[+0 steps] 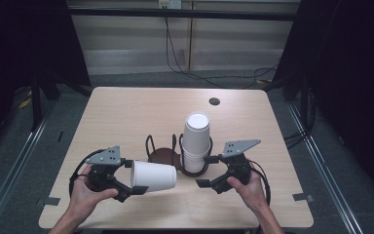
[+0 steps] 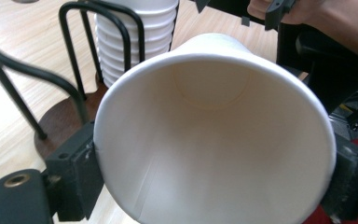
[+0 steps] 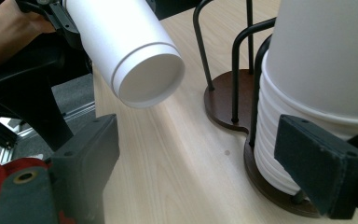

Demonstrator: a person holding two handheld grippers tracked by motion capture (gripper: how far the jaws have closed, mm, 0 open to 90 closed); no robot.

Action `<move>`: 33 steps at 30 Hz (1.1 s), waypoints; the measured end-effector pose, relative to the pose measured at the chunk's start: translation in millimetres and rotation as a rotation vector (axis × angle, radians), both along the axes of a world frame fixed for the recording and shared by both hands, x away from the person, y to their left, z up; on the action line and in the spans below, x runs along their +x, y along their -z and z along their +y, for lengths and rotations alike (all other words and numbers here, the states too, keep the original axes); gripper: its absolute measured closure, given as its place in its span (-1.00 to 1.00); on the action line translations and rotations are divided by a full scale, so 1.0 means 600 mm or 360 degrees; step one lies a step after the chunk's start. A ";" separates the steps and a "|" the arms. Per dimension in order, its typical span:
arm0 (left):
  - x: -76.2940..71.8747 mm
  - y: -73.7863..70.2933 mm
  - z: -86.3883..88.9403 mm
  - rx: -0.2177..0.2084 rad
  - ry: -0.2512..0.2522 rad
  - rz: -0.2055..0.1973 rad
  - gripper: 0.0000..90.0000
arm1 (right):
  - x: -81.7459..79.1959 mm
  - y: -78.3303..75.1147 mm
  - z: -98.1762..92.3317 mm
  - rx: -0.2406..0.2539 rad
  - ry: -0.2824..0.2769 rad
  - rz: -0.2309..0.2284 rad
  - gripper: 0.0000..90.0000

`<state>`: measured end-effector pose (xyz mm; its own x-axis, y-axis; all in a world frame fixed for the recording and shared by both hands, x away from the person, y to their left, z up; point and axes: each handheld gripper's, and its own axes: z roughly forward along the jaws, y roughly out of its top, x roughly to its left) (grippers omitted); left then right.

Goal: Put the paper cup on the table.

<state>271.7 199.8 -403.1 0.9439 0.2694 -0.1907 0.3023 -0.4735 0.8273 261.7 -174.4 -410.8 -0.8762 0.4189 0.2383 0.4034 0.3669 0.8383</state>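
A single white paper cup (image 1: pixel 153 175) (image 2: pixel 214 140) (image 3: pixel 130 51) lies sideways above the table, its base pointing right toward the cup holder. My left gripper (image 1: pixel 129 178) (image 2: pixel 212 182) is shut on it, one jaw on each side of the rim. A stack of white paper cups (image 1: pixel 196 141) (image 2: pixel 135 32) (image 3: pixel 317 93) stands in the right ring of a dark wire holder (image 1: pixel 164 156) (image 3: pixel 223 102). My right gripper (image 1: pixel 207 171) (image 3: pixel 205 161) is open just right of the stack, with nothing between its jaws. One jaw sits close beside the stack's lower cups.
The holder's left ring (image 2: pixel 65 121) has no cup in it. The wooden table (image 1: pixel 126 112) has a small dark round hole (image 1: pixel 214 101) near its far edge. Dark curtains flank the table, and cables run on the floor behind it.
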 end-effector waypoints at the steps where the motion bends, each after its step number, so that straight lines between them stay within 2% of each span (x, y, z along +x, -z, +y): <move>1: 0.000 0.000 0.005 0.0014 -0.0007 0.0001 -0.73 | 0.000 0.000 -0.002 0.0003 0.0003 0.0001 -0.69; 9: 0.007 -0.005 0.036 0.0078 -0.0079 0.0025 -0.73 | 0.000 0.000 -0.008 0.0017 0.0028 -0.0003 -0.69; 12: 0.010 -0.004 0.045 0.0136 -0.0057 0.0031 -0.73 | 0.001 0.002 -0.007 0.0010 0.0031 -0.0002 -0.69; 16: 0.012 -0.004 0.059 0.0155 -0.0083 0.0046 -0.73 | 0.000 0.003 -0.007 0.0008 0.0030 0.0000 -0.69; 20: 0.018 -0.004 0.074 0.0181 -0.0137 0.0074 -0.73 | 0.000 0.003 -0.007 0.0005 0.0032 -0.0008 -0.69; 27: 0.033 -0.005 0.095 0.0232 -0.0211 0.0082 -0.73 | -0.003 0.008 -0.011 -0.0012 0.0042 -0.0003 -0.69; 30: 0.038 -0.003 0.103 0.0257 -0.0180 0.0104 -0.74 | -0.004 0.011 -0.015 -0.0014 0.0056 0.0007 -0.69; 33: 0.044 0.001 0.112 0.0308 -0.0209 0.0115 -0.74 | -0.003 0.015 -0.014 -0.0013 0.0063 -0.0003 -0.69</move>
